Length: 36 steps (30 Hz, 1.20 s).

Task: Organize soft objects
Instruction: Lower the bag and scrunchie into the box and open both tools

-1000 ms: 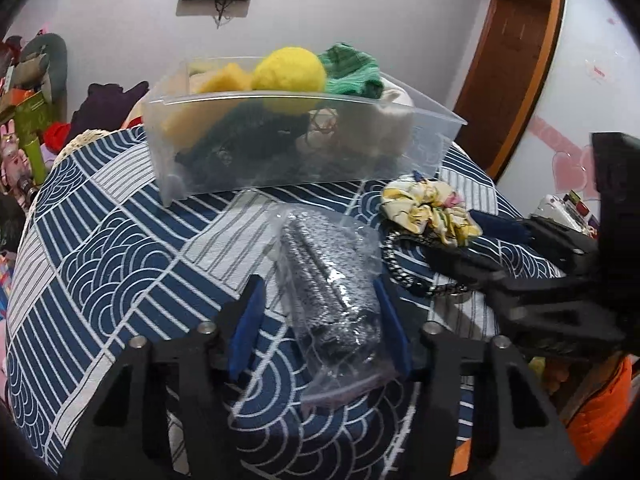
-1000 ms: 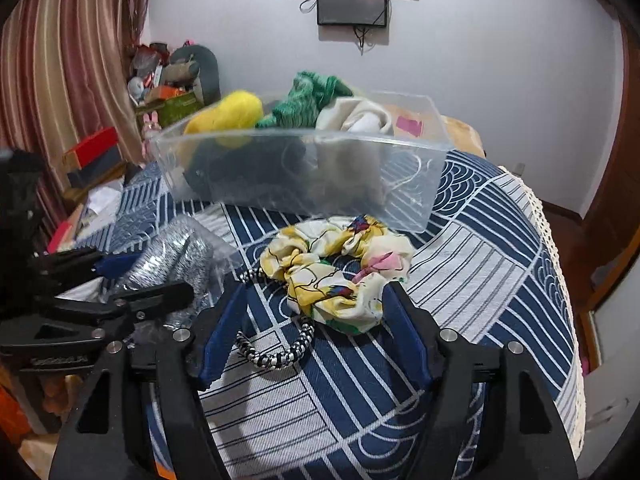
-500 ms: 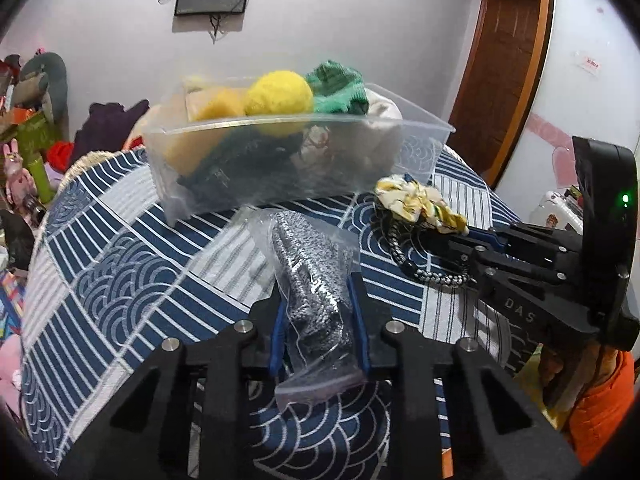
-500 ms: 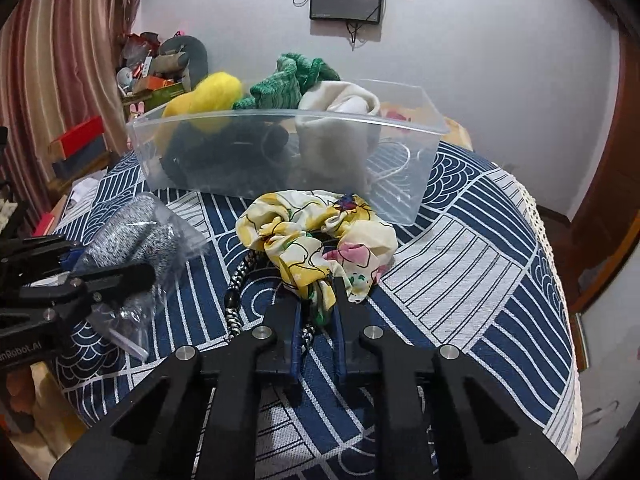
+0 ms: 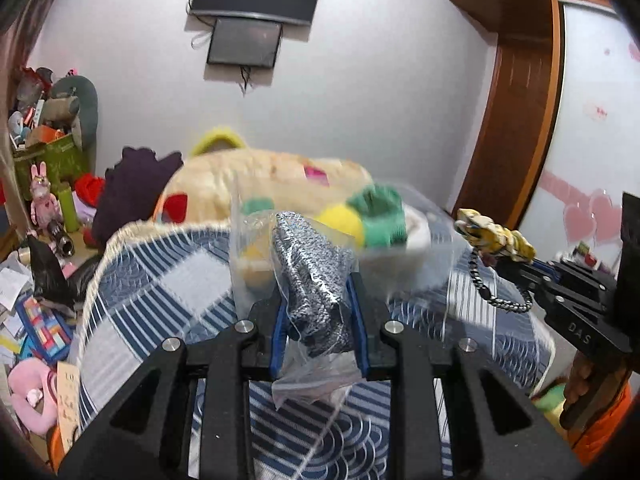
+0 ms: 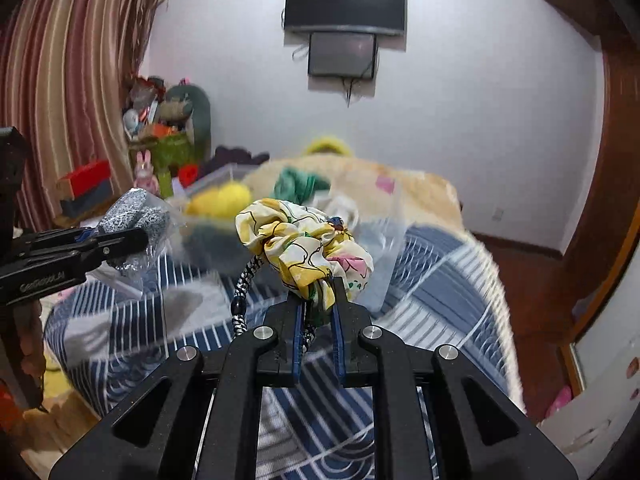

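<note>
A bedroom table under a blue patterned cloth carries one clear bin of soft items. The left gripper clamps one bagged speckled cloth, and the right gripper clamps one yellow floral scrunchie with one braided band, both lifted above the table before the bin.

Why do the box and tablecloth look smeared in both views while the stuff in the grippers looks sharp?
Left wrist view: motion blur smears the clear box and tablecloth, while the bagged grey cloth moves with the camera and looks sharp. Right wrist view: same streaking behind the crisp yellow scrunchie; TV glare up top.
</note>
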Each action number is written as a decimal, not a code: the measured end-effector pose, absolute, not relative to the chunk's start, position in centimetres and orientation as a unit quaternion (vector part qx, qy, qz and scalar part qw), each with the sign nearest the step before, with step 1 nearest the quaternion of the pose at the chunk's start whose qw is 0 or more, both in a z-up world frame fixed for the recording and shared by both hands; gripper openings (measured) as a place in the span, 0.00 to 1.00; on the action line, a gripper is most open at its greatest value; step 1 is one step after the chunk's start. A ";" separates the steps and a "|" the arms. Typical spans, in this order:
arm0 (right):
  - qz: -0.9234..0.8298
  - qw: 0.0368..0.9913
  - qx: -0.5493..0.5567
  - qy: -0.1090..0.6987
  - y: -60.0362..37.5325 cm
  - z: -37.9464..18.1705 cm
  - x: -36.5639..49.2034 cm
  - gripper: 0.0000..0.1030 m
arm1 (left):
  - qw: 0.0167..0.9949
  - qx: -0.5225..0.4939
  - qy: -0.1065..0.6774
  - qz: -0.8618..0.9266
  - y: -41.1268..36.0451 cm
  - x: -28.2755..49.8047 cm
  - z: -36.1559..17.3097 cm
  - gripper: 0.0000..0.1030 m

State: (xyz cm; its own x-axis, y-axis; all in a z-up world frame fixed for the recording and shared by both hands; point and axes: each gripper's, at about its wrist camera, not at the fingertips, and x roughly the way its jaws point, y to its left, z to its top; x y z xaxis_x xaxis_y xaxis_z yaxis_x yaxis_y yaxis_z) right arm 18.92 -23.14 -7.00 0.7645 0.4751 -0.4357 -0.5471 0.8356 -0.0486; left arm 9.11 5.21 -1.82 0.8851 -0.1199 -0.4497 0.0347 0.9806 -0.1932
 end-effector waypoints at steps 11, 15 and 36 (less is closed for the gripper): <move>0.247 0.953 -0.085 0.155 -21.1 -3.1 22.1 0.11 | 0.975 -0.076 0.208 -0.020 5.9 14.0 1.7 0.27; 0.243 0.952 -0.087 0.163 -19.7 -3.3 23.7 0.11 | 0.973 -0.070 0.221 -0.019 5.8 16.5 1.1 0.27; 0.256 0.927 -0.120 0.246 -19.1 -6.3 25.7 0.43 | 0.959 -0.036 0.280 -0.005 4.8 18.1 -2.7 0.59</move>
State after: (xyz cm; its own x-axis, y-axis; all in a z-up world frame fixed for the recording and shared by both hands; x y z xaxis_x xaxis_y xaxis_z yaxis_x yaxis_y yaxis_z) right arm 25.68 -19.11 -6.31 0.7483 0.4154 -0.5172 -0.5335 0.8402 -0.0970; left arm 18.06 4.83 -2.67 0.8429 -0.0295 -0.5373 -0.0107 0.9974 -0.0717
